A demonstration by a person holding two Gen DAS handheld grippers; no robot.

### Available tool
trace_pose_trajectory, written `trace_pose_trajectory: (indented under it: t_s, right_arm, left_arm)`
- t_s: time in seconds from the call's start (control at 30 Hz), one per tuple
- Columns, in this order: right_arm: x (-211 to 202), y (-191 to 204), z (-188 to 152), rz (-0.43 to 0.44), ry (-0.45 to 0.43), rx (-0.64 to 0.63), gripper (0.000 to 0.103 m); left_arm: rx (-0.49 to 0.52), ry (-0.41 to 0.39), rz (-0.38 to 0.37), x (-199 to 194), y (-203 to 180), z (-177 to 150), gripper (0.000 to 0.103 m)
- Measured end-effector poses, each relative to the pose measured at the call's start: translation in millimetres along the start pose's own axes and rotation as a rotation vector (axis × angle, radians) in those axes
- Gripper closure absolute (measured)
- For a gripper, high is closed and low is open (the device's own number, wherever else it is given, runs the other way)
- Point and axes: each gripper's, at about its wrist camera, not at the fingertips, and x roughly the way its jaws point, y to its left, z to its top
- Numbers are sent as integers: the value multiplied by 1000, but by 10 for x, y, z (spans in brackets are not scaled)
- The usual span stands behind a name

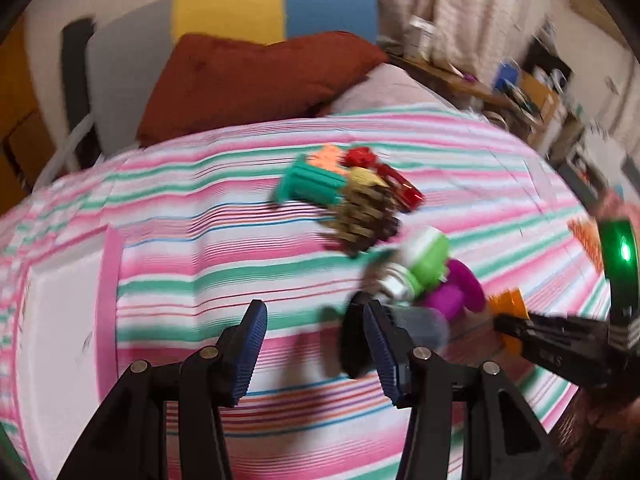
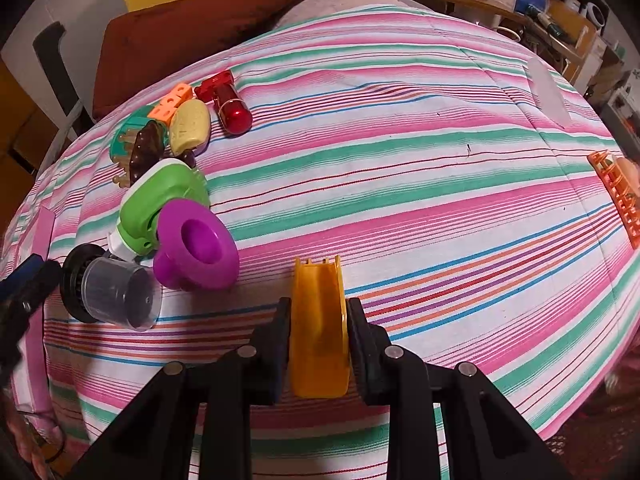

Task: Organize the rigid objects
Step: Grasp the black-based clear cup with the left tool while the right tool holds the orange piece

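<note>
My right gripper (image 2: pixel 319 312) is shut on a yellow-orange plastic chute piece (image 2: pixel 319 328) and holds it just over the striped bedspread (image 2: pixel 400 168). To its left lies a row of toys: a grey cup on a black base (image 2: pixel 116 296), a purple funnel-shaped piece (image 2: pixel 196 248), a green and white piece (image 2: pixel 160 200), a brown comb-like toy (image 2: pixel 144 152), a pale yellow piece (image 2: pixel 190 126) and a red cylinder (image 2: pixel 232 108). My left gripper (image 1: pixel 316 312) is open and empty, its right finger beside the grey cup (image 1: pixel 424 324). The view is blurred.
An orange plastic basket (image 2: pixel 618 196) sits at the bed's right edge. A pink-rimmed white tray (image 1: pixel 60 304) lies at the left. A red-brown pillow (image 1: pixel 248 76) lies at the head of the bed. A cluttered desk (image 2: pixel 540 12) stands beyond the bed.
</note>
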Motion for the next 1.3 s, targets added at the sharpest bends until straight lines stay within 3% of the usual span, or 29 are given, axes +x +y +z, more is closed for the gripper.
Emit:
trace_pose_trajectory:
  t_s: [0.17, 0.3, 0.5, 0.63, 0.73, 0.93, 1.0, 1.13, 1.3]
  right_arm:
    - [4, 18, 6, -4, 1, -4, 76]
    - [7, 20, 7, -4, 1, -5, 76]
    - [11, 20, 9, -3, 3, -7, 76]
    - [14, 12, 7, -3, 3, -8, 76]
    - [15, 12, 4, -3, 3, -9, 76]
    - [21, 9, 10, -4, 6, -10, 76]
    - [21, 7, 9, -3, 6, -9, 76]
    - [21, 13, 8, -5, 6, -13, 76]
    - [20, 11, 7, -3, 7, -12, 76]
  left_arm:
    - [-136, 39, 63, 67, 478, -26, 54]
    - [-208, 10, -41, -63, 541, -56, 54]
    - [8, -1, -65, -129, -85, 27, 54]
    - [68, 63, -16, 76, -213, 47, 53]
    - [-25, 57, -54, 97, 30, 45, 52]
    - [-153, 86, 39, 141, 557, -37, 54]
    - [-186, 97, 38, 148, 656, -87, 54]
    - [-244, 7, -12, -71, 671, -212, 56]
    - [-156, -77, -10, -279, 417, -239, 53]
